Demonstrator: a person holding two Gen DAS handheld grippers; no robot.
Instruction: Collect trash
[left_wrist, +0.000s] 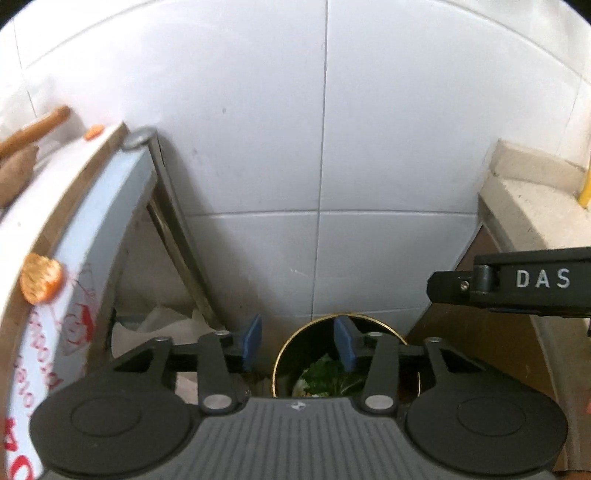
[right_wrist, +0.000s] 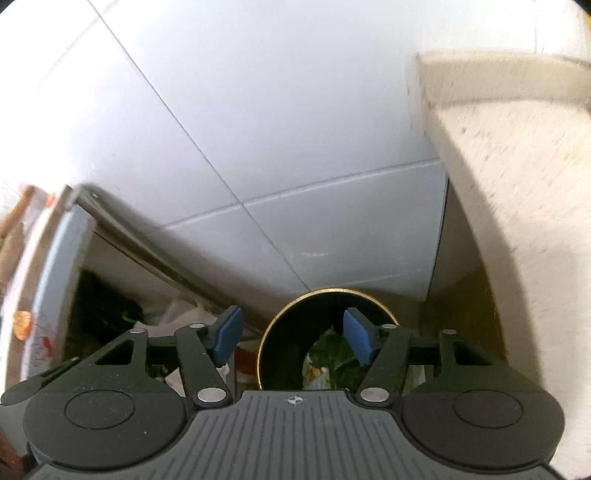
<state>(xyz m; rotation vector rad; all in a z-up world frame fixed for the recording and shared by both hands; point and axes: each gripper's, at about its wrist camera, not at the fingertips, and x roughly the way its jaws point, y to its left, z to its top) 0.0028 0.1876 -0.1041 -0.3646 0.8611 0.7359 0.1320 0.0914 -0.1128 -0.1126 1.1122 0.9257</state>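
- Left tool (left_wrist: 299, 341): pads apart, nothing between them.
- Right tool (right_wrist: 291, 338): pads apart, empty.
- Both above the bin (right_wrist: 291, 306) holding green leaves (right_wrist: 332, 354).

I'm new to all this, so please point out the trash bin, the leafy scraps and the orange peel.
trash bin (right_wrist: 284, 306), right wrist view, on its gold rim.
leafy scraps (right_wrist: 334, 354), right wrist view, on a green leaf inside.
orange peel (left_wrist: 40, 278), left wrist view, on its middle.
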